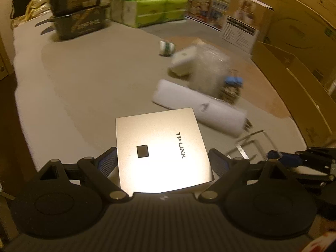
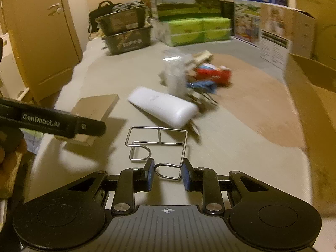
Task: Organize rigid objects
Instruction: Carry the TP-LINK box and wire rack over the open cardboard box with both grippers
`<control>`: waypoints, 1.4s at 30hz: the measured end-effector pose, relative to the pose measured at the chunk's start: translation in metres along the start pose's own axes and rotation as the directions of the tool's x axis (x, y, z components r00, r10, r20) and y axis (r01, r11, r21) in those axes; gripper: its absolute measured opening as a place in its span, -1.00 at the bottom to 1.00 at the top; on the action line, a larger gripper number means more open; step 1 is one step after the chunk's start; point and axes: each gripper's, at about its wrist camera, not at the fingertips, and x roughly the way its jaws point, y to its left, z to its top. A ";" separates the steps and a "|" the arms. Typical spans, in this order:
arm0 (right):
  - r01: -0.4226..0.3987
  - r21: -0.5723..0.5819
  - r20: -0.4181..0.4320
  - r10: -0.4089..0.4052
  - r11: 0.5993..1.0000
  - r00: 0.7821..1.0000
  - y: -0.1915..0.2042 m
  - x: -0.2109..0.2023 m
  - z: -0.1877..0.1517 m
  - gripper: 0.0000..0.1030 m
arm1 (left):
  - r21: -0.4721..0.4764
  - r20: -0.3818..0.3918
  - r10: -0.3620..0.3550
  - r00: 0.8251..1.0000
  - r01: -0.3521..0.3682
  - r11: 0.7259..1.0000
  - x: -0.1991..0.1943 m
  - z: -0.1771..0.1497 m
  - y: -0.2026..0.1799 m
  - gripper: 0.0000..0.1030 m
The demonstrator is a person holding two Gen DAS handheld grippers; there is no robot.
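Observation:
My left gripper (image 1: 162, 159) is shut on a silver TP-LINK box (image 1: 159, 149) and holds it above the grey surface; in the right wrist view the box (image 2: 94, 113) shows beyond the left gripper's arm. My right gripper (image 2: 168, 173) has its blue pads on either side of the near loop of a bent wire rack (image 2: 157, 145); I cannot tell if the pads press on the wire. A long white device (image 2: 162, 109) lies beyond the rack, also in the left wrist view (image 1: 197, 109). A pile with a plastic-wrapped item (image 1: 210, 67), a white cube (image 1: 183, 62) and blue and red things (image 2: 212, 75) lies behind.
Stacked dark baskets (image 2: 126, 31) and green boxes (image 2: 199, 31) stand at the back. Cardboard boxes (image 1: 294, 63) line the right side. A wooden door (image 2: 37, 37) is on the left. A small green-striped roll (image 1: 167, 47) lies further back.

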 end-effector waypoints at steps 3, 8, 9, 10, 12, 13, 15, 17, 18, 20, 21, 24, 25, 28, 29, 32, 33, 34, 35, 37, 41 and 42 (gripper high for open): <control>0.057 0.037 -0.001 -0.057 0.998 0.998 -0.021 -0.023 -0.015 -0.46 | 0.032 -0.007 -0.034 0.999 0.034 0.999 -0.001 -0.010 -0.017 0.76; 0.115 0.083 0.048 -0.119 0.990 0.992 -0.036 -0.054 -0.034 0.31 | 0.081 -0.006 -0.063 0.998 0.063 0.995 0.001 -0.021 -0.042 0.76; 0.119 0.083 0.072 -0.125 0.989 0.990 -0.035 -0.058 -0.037 0.68 | 0.086 -0.006 -0.065 0.998 0.066 0.994 0.001 -0.022 -0.045 0.76; 0.117 0.076 0.091 -0.124 0.990 0.988 -0.032 -0.060 -0.038 0.70 | 0.094 -0.004 -0.062 0.998 0.062 0.994 0.001 -0.022 -0.047 0.76; 0.105 0.070 0.090 -0.111 0.992 0.990 -0.028 -0.057 -0.038 0.70 | 0.109 0.003 -0.054 0.999 0.053 0.993 0.001 -0.022 -0.049 0.76; 0.101 0.070 0.088 -0.107 0.992 0.990 -0.025 -0.054 -0.036 0.70 | 0.113 0.008 -0.050 0.999 0.049 0.992 0.001 -0.021 -0.050 0.76; 0.104 0.071 0.090 -0.110 0.992 0.990 -0.022 -0.046 -0.032 0.70 | 0.113 0.012 -0.047 0.999 0.045 0.993 0.002 -0.020 -0.050 0.76; 0.115 0.087 0.082 -0.122 0.990 0.989 -0.020 -0.038 -0.027 0.70 | 0.120 0.017 -0.041 0.999 0.038 0.992 0.002 -0.019 -0.050 0.76; 0.121 0.096 0.080 -0.129 0.988 0.988 -0.020 -0.035 -0.024 0.70 | 0.119 0.018 -0.039 0.999 0.036 0.992 0.002 -0.020 -0.049 0.76; 0.134 0.096 0.086 -0.142 0.986 0.986 -0.018 -0.029 -0.020 0.69 | 0.114 0.019 -0.036 0.999 0.033 0.993 0.002 -0.020 -0.047 0.76; 0.132 0.092 0.089 -0.140 0.987 0.986 -0.017 -0.027 -0.019 0.68 | 0.115 0.019 -0.033 0.999 0.031 0.993 0.002 -0.019 -0.047 0.76; 0.139 0.081 0.089 -0.146 0.987 0.985 -0.015 -0.021 -0.016 0.51 | 0.114 0.019 -0.034 0.999 0.032 0.993 0.002 -0.020 -0.047 0.76; 0.145 0.076 0.087 -0.152 0.986 0.985 -0.015 -0.020 -0.015 0.47 | 0.115 0.019 -0.033 0.999 0.031 0.993 0.001 -0.020 -0.047 0.76; 0.163 0.073 0.080 -0.168 0.984 0.983 -0.016 -0.017 -0.015 0.32 | 0.115 0.021 -0.035 0.999 0.032 0.993 0.000 -0.020 -0.050 0.76; 0.172 0.071 0.079 -0.178 0.982 0.981 -0.016 -0.017 -0.015 0.32 | 0.116 0.022 -0.034 0.999 0.032 0.993 -0.001 -0.020 -0.050 0.76; 0.174 0.089 0.088 -0.182 0.981 0.979 -0.019 -0.023 -0.015 0.31 | 0.121 0.026 -0.035 0.999 0.031 0.992 -0.004 -0.020 -0.053 0.76; 0.174 0.093 0.096 -0.183 0.980 0.978 -0.021 -0.026 -0.015 0.31 | 0.122 0.028 -0.035 0.999 0.031 0.992 -0.005 -0.019 -0.054 0.76; 0.175 0.095 0.104 -0.185 0.980 0.977 -0.021 -0.030 -0.015 0.31 | 0.126 0.032 -0.034 0.999 0.030 0.992 -0.007 -0.018 -0.056 0.76; 0.174 0.100 0.112 -0.185 0.980 0.976 -0.022 -0.034 -0.014 0.31 | 0.130 0.034 -0.036 0.999 0.032 0.991 -0.009 -0.018 -0.058 0.76; 0.177 0.108 0.124 -0.190 0.978 0.974 -0.024 -0.042 -0.013 0.31 | 0.135 0.043 -0.042 0.998 0.036 0.990 -0.013 -0.017 -0.062 0.76; 0.181 0.130 0.147 -0.199 0.975 0.969 -0.029 -0.056 -0.012 0.31 | 0.152 0.054 -0.054 0.997 0.045 0.987 -0.018 -0.014 -0.073 0.76; 0.182 0.135 0.154 -0.202 0.974 0.967 -0.030 -0.060 -0.011 0.31 | 0.157 0.057 -0.057 0.997 0.048 0.986 -0.020 -0.013 -0.077 0.76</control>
